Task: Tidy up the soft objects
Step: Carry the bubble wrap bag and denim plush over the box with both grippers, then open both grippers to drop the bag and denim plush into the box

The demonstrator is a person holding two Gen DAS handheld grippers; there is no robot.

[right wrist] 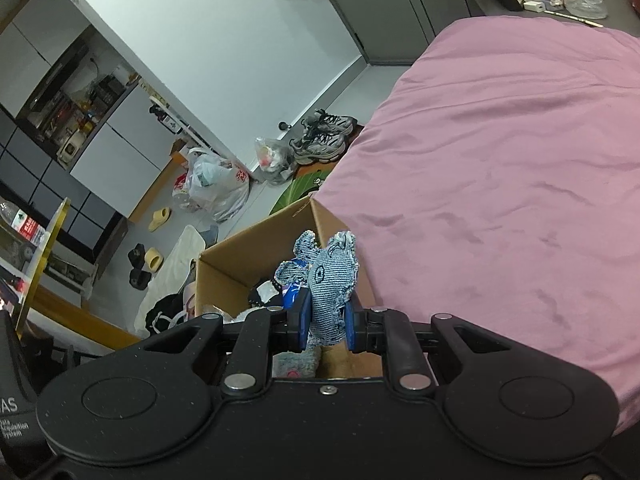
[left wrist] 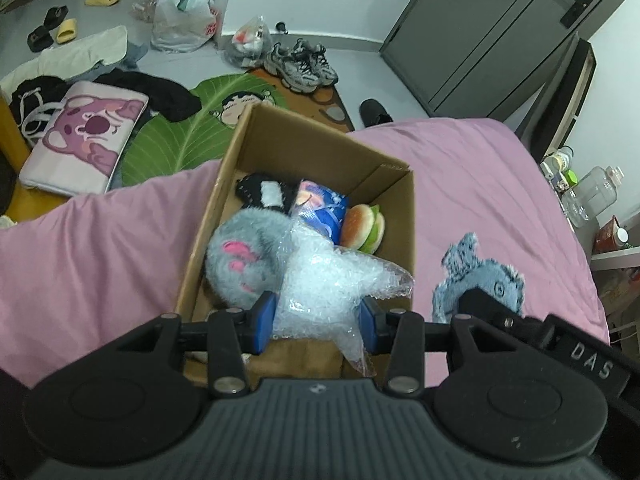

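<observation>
My left gripper (left wrist: 318, 320) is shut on a crumpled piece of clear bubble wrap (left wrist: 332, 280), which hangs over the near end of an open cardboard box (left wrist: 316, 140) on the pink bed (left wrist: 480, 184). Inside the box lie a grey plush paw with pink pads (left wrist: 236, 264), a black-and-white soft item (left wrist: 264, 194), a blue packet (left wrist: 320, 208) and a burger toy (left wrist: 364, 226). My right gripper (right wrist: 326, 326) is shut on a blue denim stuffed animal (right wrist: 332, 280), held over the box's right edge (right wrist: 332, 220). From the left wrist view the denim animal (left wrist: 476, 272) shows just right of the box.
The pink bed (right wrist: 500, 160) stretches to the right. On the floor beyond the box are a green leaf rug (left wrist: 180, 136), a pink cartoon pillow (left wrist: 88, 136), dark clothes, sneakers (left wrist: 300, 62), plastic bags (left wrist: 186, 16) and slippers. A bedside shelf with bottles (left wrist: 592, 196) stands at the far right.
</observation>
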